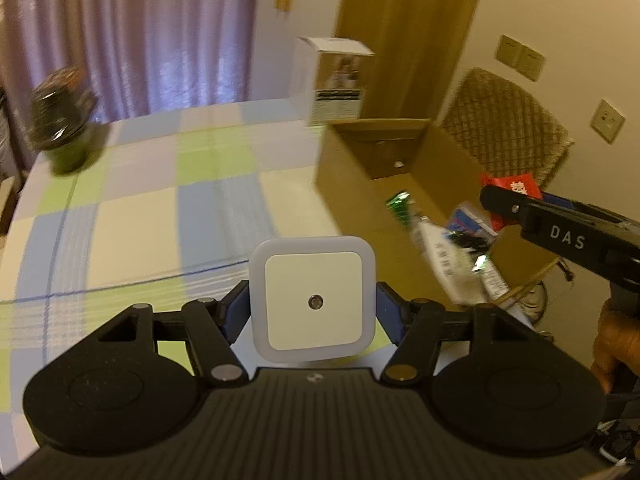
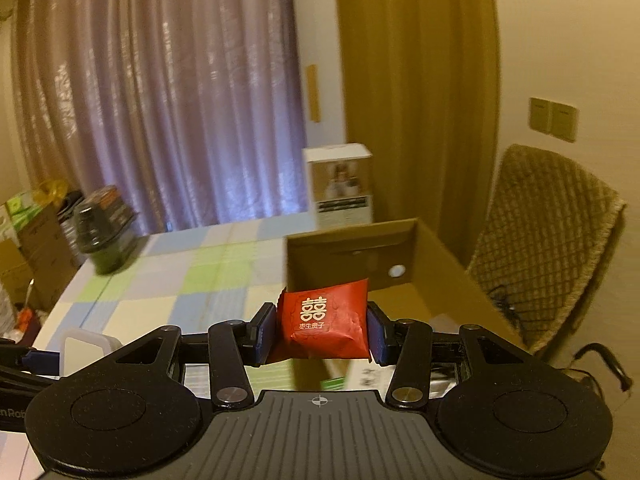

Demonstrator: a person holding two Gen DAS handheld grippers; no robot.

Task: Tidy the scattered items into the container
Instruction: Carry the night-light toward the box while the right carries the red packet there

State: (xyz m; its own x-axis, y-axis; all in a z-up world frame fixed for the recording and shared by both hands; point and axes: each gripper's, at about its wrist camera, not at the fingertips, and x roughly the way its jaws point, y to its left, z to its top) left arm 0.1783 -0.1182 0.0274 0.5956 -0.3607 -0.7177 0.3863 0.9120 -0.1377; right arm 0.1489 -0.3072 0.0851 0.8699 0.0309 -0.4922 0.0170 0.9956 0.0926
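My left gripper (image 1: 312, 308) is shut on a square white night light (image 1: 313, 299), held above the checked tablecloth (image 1: 140, 208) left of the open cardboard box (image 1: 348, 164). My right gripper (image 2: 322, 330) is shut on a red sweet packet (image 2: 326, 326) with gold characters, held over the near edge of the cardboard box (image 2: 448, 256). In the left wrist view the right gripper (image 1: 500, 200) reaches in from the right over the box, the red packet (image 1: 516, 186) in it. Several packets and a white leaflet (image 1: 452, 268) lie inside the box.
A dark green jar (image 1: 62, 120) stands at the table's far left corner. A white product carton (image 1: 334, 80) stands behind the box. A wicker chair (image 1: 508, 128) is to the right of the table. Curtains hang behind. A hand (image 1: 614, 340) holds the right gripper.
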